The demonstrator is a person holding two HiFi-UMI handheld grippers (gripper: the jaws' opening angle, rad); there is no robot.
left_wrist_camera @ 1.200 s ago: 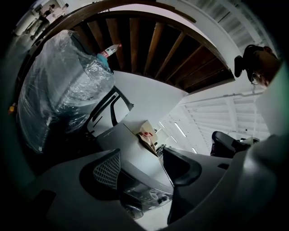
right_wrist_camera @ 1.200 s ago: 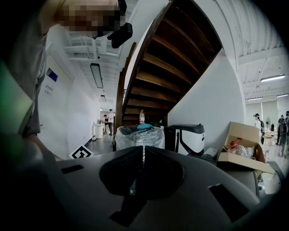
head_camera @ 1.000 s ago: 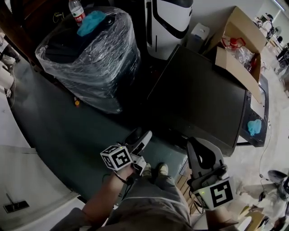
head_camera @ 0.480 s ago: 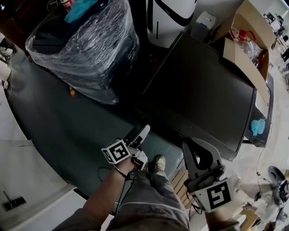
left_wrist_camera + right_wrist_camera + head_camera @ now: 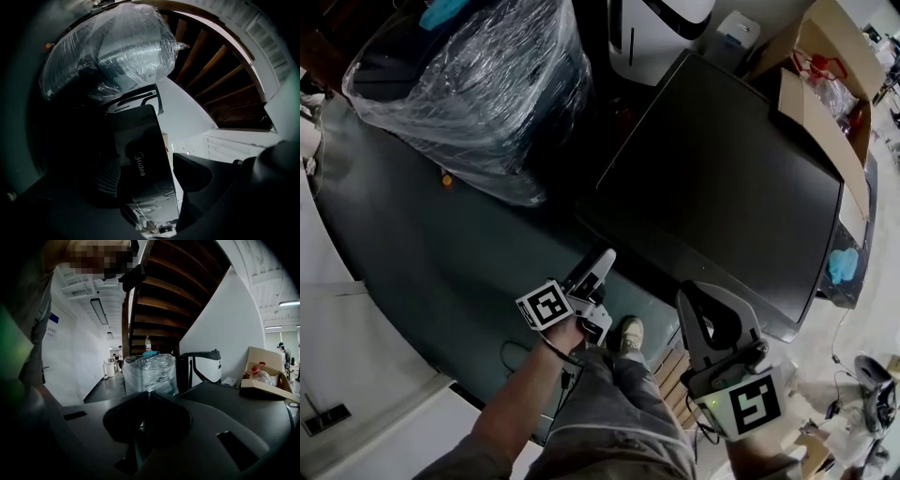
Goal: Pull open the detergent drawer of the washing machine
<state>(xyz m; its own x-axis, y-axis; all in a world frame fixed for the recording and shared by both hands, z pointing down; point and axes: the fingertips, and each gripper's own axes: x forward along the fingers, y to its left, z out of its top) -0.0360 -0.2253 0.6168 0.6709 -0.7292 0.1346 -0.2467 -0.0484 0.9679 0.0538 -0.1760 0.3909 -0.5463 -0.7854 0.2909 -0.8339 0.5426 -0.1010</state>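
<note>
The black washing machine fills the middle right of the head view, seen from above. Its glossy front panel with a brand logo shows in the left gripper view; I cannot make out the detergent drawer on it. My left gripper is just off the machine's front left corner. Its jaws are opening, with nothing between them. My right gripper hovers at the machine's front edge, apart from it. Its fingertips meet, so it is shut on nothing.
A bulky plastic-wrapped object stands left of the machine on the dark floor. A white and black appliance is behind the machine, and an open cardboard box on its right. A blue cloth lies lower right. My shoe is between the grippers.
Both grippers have sunk toward the machine's front. The left one has rolled, turning its marker cube. The head view has shifted, so the machine sits higher and larger.
</note>
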